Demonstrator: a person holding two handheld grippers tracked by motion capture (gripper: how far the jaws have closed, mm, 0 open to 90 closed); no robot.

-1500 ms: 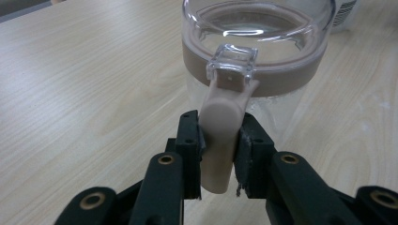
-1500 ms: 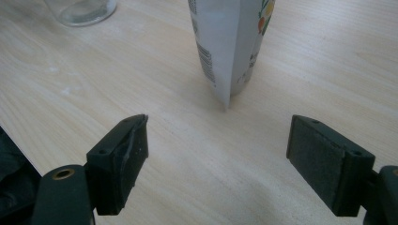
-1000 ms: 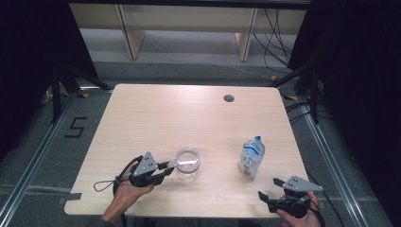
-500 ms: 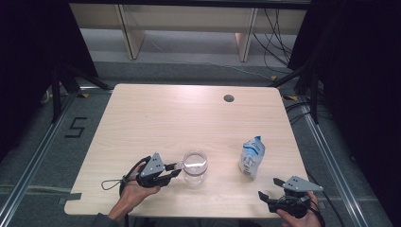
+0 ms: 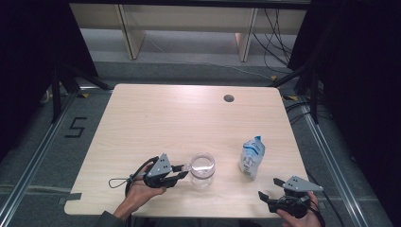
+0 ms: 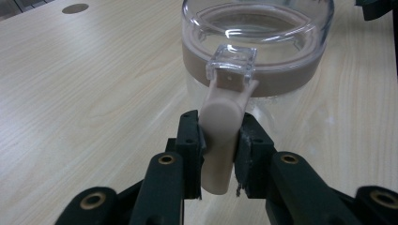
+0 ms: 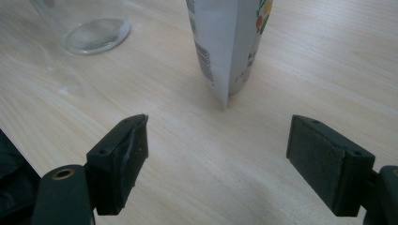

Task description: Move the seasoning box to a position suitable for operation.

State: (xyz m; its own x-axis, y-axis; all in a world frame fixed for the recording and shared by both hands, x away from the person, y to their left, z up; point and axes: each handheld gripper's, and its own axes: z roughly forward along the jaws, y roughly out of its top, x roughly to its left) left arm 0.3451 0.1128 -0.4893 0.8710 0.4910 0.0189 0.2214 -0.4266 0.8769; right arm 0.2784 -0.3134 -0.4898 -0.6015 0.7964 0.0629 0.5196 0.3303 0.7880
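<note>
A clear glass jar (image 5: pixel 202 169) with a beige band and a beige handle (image 6: pixel 224 110) stands near the table's front edge. My left gripper (image 5: pixel 182 172) is shut on that handle from the left, with the handle squeezed between its jaws (image 6: pixel 219 137). A white and blue pouch (image 5: pixel 250 156) stands upright to the right of the jar. My right gripper (image 5: pixel 270 188) is open near the front right corner. Its jaws point at the pouch (image 7: pixel 225 42) a short way ahead, with nothing between them (image 7: pixel 218 150). The jar's base (image 7: pixel 91 26) shows at the upper left of the right gripper view.
The wooden table (image 5: pixel 170 118) has a round cable hole (image 5: pixel 229 98) near its far edge. A cable loop (image 5: pixel 120 181) trails left from my left gripper. Shelving and floor cables lie beyond the table.
My left gripper and the jar have slid a little to the right, toward the pouch. The right gripper has stayed put and open.
</note>
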